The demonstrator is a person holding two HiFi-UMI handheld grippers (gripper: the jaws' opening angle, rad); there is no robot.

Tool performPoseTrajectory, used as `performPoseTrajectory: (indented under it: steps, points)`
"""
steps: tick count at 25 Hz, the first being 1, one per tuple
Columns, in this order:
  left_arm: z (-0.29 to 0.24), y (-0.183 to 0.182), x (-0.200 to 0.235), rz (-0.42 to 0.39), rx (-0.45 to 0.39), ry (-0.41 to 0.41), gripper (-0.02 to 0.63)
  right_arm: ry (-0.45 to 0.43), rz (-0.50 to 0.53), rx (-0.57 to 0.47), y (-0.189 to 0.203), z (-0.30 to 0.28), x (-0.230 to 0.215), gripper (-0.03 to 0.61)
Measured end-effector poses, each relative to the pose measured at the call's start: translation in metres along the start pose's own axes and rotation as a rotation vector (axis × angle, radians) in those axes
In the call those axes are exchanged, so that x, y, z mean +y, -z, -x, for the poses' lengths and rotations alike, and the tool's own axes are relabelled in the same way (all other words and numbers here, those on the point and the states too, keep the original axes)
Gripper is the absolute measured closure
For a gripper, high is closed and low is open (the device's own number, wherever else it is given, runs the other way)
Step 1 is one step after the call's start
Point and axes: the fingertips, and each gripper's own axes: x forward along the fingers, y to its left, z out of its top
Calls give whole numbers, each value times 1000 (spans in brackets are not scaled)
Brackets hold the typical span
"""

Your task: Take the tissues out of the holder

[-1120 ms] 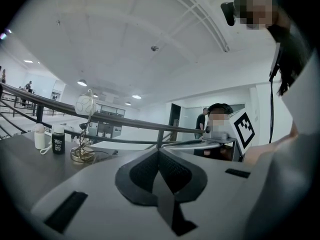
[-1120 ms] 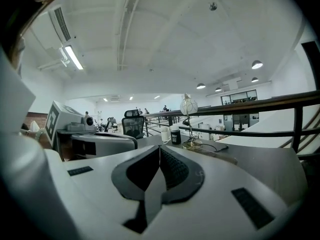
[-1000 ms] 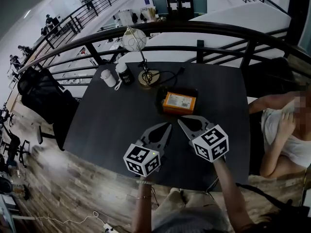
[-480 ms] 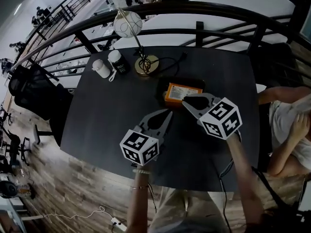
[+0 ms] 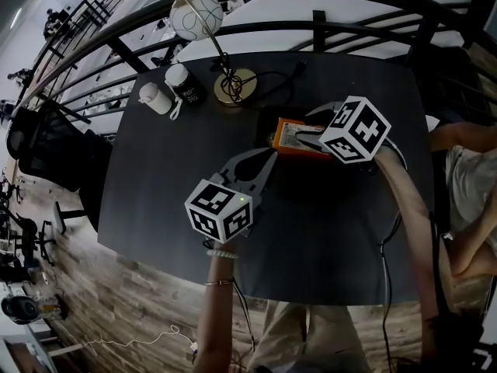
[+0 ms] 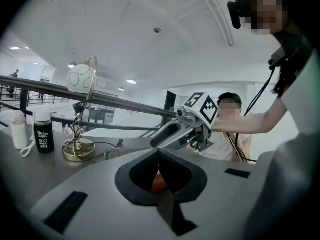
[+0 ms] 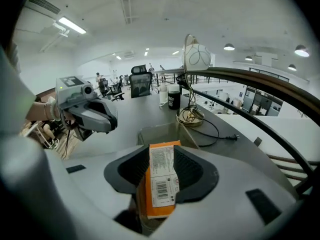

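An orange tissue pack [image 5: 293,136] with a white label lies in a dark holder [image 5: 266,128] on the black table, just right of the lamp base. My right gripper [image 5: 301,137] reaches over it. In the right gripper view its jaws are opening, and the pack [image 7: 162,176] stands between the pads, with the holder's wall [image 7: 159,132] beyond. My left gripper [image 5: 267,160] hovers over the table's middle, shut and empty, pointing toward the holder. Through its jaws in the left gripper view a sliver of the orange pack [image 6: 158,184] shows, and the right gripper [image 6: 167,135] slants down above it.
A brass lamp [image 5: 232,93] with a globe shade stands behind the holder, its cable [image 5: 281,78] trailing right. A white bottle [image 5: 153,98] and a dark bottle [image 5: 186,86] stand at the far left corner. A railing runs behind the table. A seated person [image 5: 472,196] is at the right.
My right gripper has moved forward from the table's near side to over the holder, and its jaws have parted around the tissue pack. The left gripper has barely moved.
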Motion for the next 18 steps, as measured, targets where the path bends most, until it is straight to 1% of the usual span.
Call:
performPoseTrajectory:
  steps: [5, 12, 15, 18]
  points:
    - [-14, 0, 15, -7, 49, 55, 606, -44, 26, 149, 14, -23, -15, 442]
    - [-23, 0, 29, 23, 59, 93, 606, -64, 32, 254, 27, -43, -33, 442]
    - [-23, -1, 29, 29, 58, 95, 606, -55, 44, 299, 31, -48, -38, 443]
    - [-23, -4, 30, 28, 49, 89, 606, -73, 38, 368, 37, -56, -37, 443]
